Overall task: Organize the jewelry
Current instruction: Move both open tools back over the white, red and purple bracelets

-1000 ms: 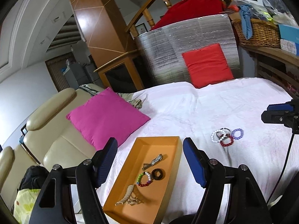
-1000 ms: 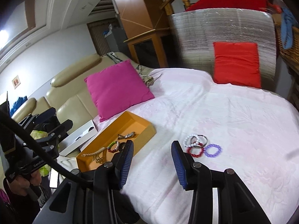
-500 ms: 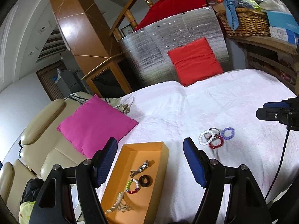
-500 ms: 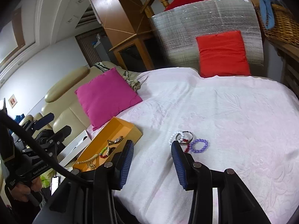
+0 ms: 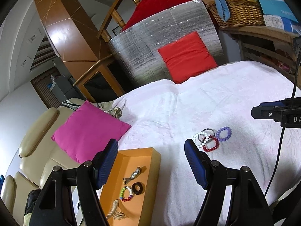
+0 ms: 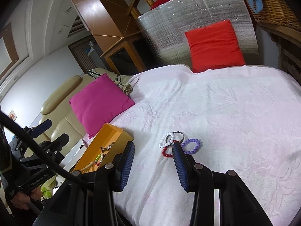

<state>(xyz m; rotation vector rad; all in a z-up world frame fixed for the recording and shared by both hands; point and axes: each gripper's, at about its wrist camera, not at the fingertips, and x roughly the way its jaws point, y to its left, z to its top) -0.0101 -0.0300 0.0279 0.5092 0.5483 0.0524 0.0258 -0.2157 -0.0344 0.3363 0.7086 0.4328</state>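
Observation:
An orange tray [image 5: 154,162] [image 6: 120,133] lies at the near left edge of the white bedspread. It holds a multicoloured bead bracelet [image 5: 127,194], a black ring [image 5: 138,188], a silver clip [image 5: 132,175] and a beige hair claw [image 5: 114,212]. On the bedspread lie a white bead bracelet [image 5: 201,138] [image 6: 167,139], a red one [image 5: 210,146] [image 6: 166,152], a purple one [image 5: 223,134] [image 6: 191,146] and a thin metal bangle [image 6: 179,134]. My left gripper [image 5: 151,163] is open over the tray's far right corner. My right gripper [image 6: 153,162] is open, just short of the bracelets.
A pink cushion [image 5: 88,130] lies left of the tray on a beige sofa [image 5: 35,130]. A red cushion [image 5: 186,56] leans on a silver foil panel [image 5: 150,43] at the back. A wicker basket [image 5: 239,11] stands on a wooden shelf at the right.
Both grippers have moved forward and to the right toward the bracelets. The tray and jewellery have not moved. Both grippers stay open.

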